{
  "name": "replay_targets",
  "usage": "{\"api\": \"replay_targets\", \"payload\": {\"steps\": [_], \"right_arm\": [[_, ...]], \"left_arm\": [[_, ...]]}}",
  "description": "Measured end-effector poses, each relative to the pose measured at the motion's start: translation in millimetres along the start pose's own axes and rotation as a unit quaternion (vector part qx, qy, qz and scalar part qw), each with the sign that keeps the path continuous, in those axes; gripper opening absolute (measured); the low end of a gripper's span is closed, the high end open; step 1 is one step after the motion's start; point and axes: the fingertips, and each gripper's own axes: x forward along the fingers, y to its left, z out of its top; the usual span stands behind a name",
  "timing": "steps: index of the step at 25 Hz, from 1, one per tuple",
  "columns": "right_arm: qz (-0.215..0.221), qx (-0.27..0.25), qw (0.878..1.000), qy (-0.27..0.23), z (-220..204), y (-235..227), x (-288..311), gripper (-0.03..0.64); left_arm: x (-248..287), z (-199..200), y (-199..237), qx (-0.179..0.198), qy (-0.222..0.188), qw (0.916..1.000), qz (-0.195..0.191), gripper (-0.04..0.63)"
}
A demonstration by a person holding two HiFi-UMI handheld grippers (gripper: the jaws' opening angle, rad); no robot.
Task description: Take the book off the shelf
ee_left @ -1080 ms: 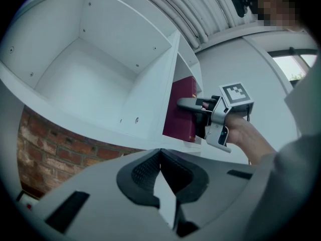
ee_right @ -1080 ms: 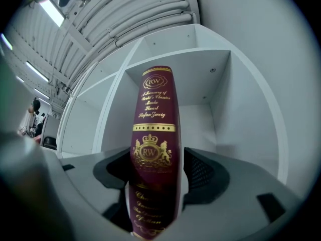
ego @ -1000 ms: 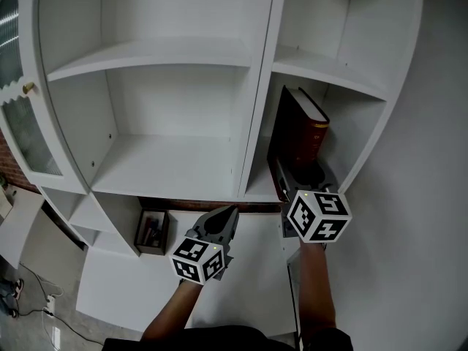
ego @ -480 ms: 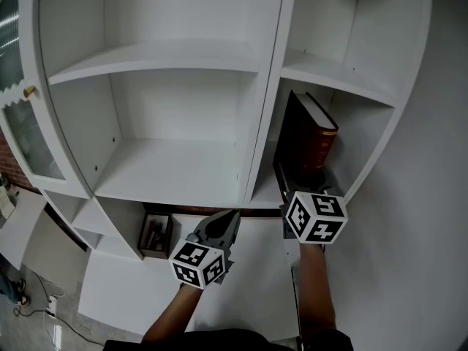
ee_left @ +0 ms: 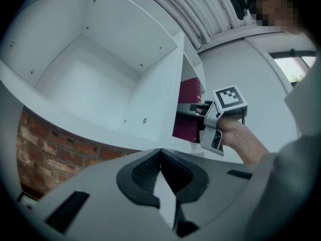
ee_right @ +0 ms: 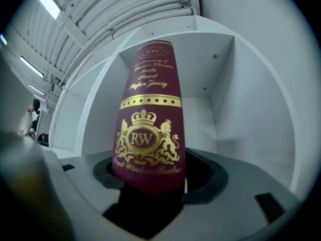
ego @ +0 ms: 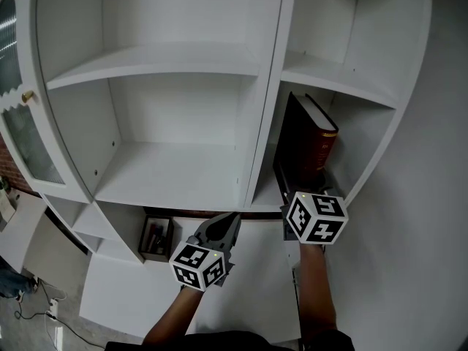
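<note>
Pinching the spine of the maroon book [ee_right: 149, 119] near its foot, my right claw [ee_right: 150, 182] points into the white shelf [ego: 365, 145], where it stands on end in the right compartment; my left claw [ee_left: 160, 153], pressed together and empty, hangs lower left.

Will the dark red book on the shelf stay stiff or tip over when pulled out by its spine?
The book looks thick and hardbound, so probably stiff and rather heavy. It stands alone in its compartment, so it may tip sideways. The right hand-held gripper holds only the spine's lower end, so it could swing.
</note>
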Motion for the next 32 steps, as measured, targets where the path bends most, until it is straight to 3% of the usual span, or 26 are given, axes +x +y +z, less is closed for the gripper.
{"api": "replay_targets", "payload": {"steps": [16, 32], "right_arm": [[0.0, 0.004, 1.0, -0.02, 2, -1, -6, 0.239], [0.002, 0.007, 1.0, -0.013, 5, 6, -35, 0.236]], "left_arm": [[2, -4, 0, -0.006, 0.005, 1.0, -0.003, 0.015], [-14, 0, -18, -0.004, 0.004, 0.9999, -0.015, 0.015]]}}
